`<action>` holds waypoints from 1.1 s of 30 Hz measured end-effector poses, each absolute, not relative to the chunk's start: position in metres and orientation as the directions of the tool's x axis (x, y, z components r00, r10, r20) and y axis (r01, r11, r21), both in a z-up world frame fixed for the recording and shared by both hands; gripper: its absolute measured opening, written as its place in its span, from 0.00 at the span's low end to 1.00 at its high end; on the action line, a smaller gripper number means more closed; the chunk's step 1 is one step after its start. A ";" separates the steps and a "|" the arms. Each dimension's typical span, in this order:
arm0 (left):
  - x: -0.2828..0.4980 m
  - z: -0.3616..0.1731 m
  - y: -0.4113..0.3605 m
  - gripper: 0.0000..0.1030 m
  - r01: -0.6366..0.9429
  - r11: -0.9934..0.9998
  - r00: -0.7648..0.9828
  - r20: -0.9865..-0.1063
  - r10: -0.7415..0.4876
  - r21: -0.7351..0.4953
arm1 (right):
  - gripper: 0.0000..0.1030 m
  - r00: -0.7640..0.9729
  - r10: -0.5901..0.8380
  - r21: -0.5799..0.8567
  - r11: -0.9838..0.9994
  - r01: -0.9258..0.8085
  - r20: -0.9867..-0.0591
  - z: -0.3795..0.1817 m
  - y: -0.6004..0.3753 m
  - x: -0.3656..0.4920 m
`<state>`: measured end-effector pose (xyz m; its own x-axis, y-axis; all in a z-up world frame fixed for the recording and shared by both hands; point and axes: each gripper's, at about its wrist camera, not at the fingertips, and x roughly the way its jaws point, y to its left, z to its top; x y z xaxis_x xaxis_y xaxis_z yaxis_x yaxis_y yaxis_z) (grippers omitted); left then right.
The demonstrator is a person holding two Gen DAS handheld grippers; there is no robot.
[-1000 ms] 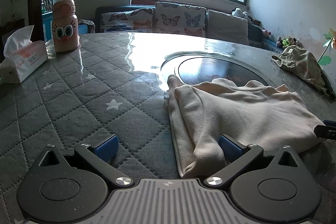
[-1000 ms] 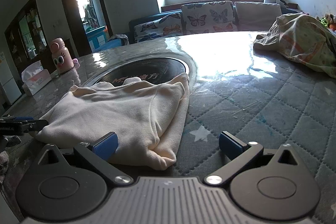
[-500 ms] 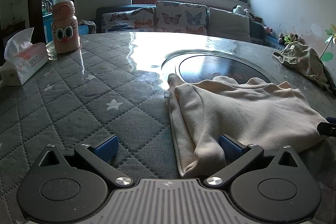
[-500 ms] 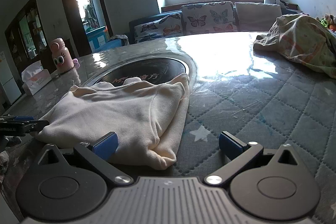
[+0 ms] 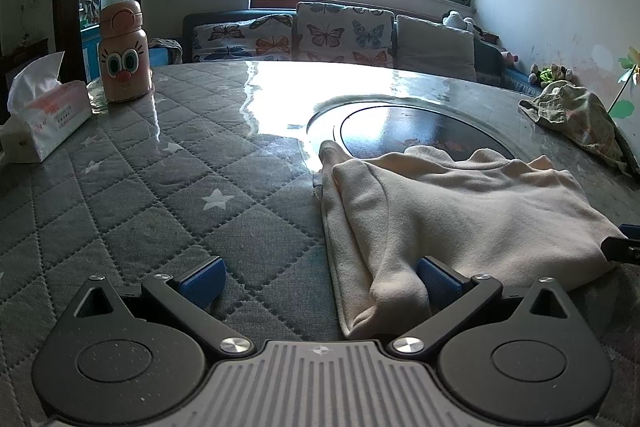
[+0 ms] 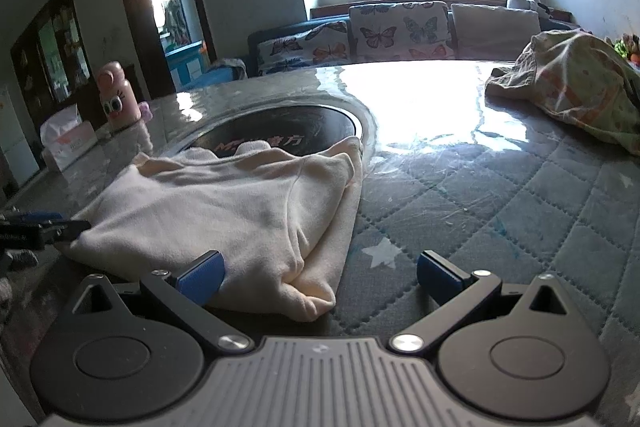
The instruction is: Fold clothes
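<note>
Both the left tongs (image 5: pixel 318 277) and right tongs (image 6: pixel 318 275) gape released at the cream garment's (image 5: pixel 460 211) near corners — next, likely, pinch both and fold away.

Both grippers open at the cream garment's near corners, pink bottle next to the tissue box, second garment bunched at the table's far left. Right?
Not quite: the second garment is bunched at the far right of the table, as the right wrist view shows. The rest holds: both grippers open at the cream garment, bottle beside the tissue box.

Each tool — left tool (image 5: pixel 318 277) and right tool (image 6: pixel 318 273) — has black linkage arms, blue ribbed fingertips (image 5: pixel 202 281), silver screws (image 5: pixel 234 345), round black discs and a grey ridged centre plate (image 6: pixel 320 379).
</note>
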<state>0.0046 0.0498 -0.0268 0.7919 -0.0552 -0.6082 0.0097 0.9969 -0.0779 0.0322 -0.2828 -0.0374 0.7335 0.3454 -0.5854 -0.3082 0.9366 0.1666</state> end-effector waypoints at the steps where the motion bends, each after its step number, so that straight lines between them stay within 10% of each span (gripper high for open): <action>1: 0.005 -0.027 0.050 1.00 0.010 0.997 0.791 -0.609 -0.055 -0.077 | 1.00 0.732 0.340 0.155 0.938 -0.310 -0.591 -0.037 -0.281 0.032; 33: -0.004 -0.022 0.052 1.00 0.018 0.998 0.788 -0.613 -0.051 -0.059 | 1.00 0.738 0.302 0.150 0.952 -0.267 -0.603 -0.035 -0.279 0.041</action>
<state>-0.0045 0.0523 -0.0219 0.7884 -0.0506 -0.6131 0.0183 0.9981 -0.0589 0.0414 -0.2787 -0.0347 0.7379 0.3024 -0.6034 -0.2672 0.9519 0.1502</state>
